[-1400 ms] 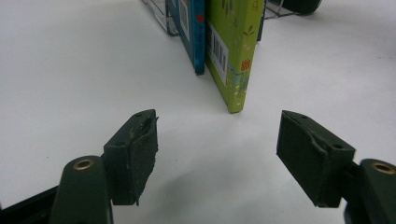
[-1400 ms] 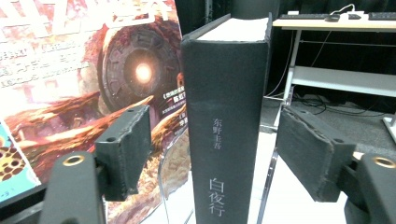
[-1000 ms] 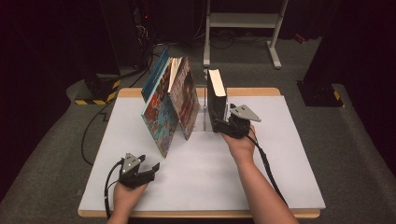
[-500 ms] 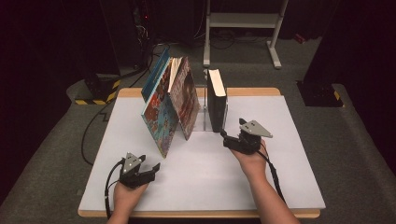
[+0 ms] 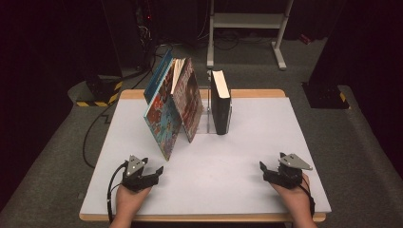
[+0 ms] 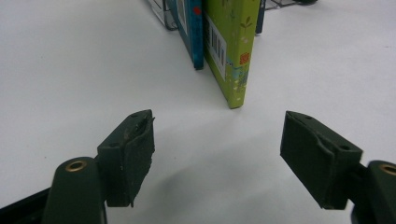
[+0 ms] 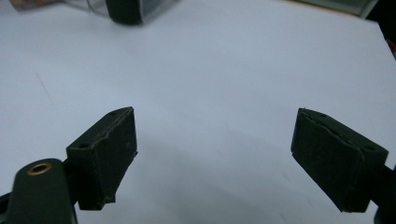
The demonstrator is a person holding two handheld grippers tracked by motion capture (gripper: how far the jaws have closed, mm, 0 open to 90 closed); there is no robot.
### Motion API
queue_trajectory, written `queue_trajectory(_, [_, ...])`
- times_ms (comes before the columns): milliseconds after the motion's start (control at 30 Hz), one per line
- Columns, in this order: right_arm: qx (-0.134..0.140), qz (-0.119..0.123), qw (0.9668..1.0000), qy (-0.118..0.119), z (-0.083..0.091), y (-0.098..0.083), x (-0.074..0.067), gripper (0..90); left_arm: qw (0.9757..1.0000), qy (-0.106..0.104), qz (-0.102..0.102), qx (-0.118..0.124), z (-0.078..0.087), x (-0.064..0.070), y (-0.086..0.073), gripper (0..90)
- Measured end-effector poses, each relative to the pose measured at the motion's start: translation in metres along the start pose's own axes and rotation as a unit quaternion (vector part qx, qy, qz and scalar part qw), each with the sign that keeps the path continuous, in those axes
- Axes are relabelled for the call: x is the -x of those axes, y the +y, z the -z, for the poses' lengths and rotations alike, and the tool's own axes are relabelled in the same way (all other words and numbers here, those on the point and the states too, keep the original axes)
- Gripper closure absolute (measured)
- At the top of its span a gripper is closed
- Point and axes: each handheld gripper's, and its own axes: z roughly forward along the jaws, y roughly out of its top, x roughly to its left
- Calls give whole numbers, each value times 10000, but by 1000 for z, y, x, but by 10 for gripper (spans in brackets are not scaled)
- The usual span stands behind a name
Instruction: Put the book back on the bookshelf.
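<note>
Black book point(image 5: 220, 102): stands upright on its lower edge at the far middle of the surface point(image 5: 247, 156), spine toward the person, pale page edges on top; it sits inside a clear holder point(image 5: 208, 114) whose wall rises just to its left. In the right claw view its dark lower end point(image 7: 125, 11) shows blurred at the top edge.
Colourful books point(image 5: 173, 104): a small group just left of the clear holder, leaning together so the tops meet and the bottoms splay into a tent shape; the nearest cover is blue and red with a busy picture.
Same books from the left claw view: a green cover with a barcode point(image 6: 231, 51) and a teal one point(image 6: 191, 32) beside it, both standing on the white top, ahead of the jaws and apart from them.
Right claw point(image 5: 267, 172): at the near right of the surface, well apart from the black book; jaws spread wide, nothing between them; its jaws were opening a moment back. Close view point(image 7: 212, 161) shows bare white between the pads.
Left claw point(image 5: 151, 174): at the near left of the surface, low over it, pointing toward the leaning books; jaws spread, having just widened a little, nothing between them point(image 6: 217, 156).
Hands: each comes in from the near edge, wrapped round its claw body.
Surroundings: grey floor around the surface, dark room behind.
</note>
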Motion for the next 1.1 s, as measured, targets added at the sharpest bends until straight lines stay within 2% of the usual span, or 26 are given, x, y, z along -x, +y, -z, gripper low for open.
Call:
queue_trajectory(67, [-19,-74,10000,17,2,-8,4,133,10000,-5,-19,-1,1,0,0,248])
queue_trajectory(133, [124,-149,9998,25,5,-8,5,135,10000,-14,11,45,1,0,0,247])
queue_trajectory(267, [25,-42,10000,76,3,-8,4,138,9998,-33,-32,218,4,0,0,245])
queue_trajectory(367, [60,-111,9998,135,4,-9,6,137,9995,-55,-26,312,6,0,0,240])
queue_trajectory(467, [163,-241,9994,185,5,-10,8,138,9995,-44,-64,301,7,0,0,235])
queue_trajectory(1100, [260,-275,9992,121,7,-11,8,139,9987,-147,-51,493,10,0,-1,218])
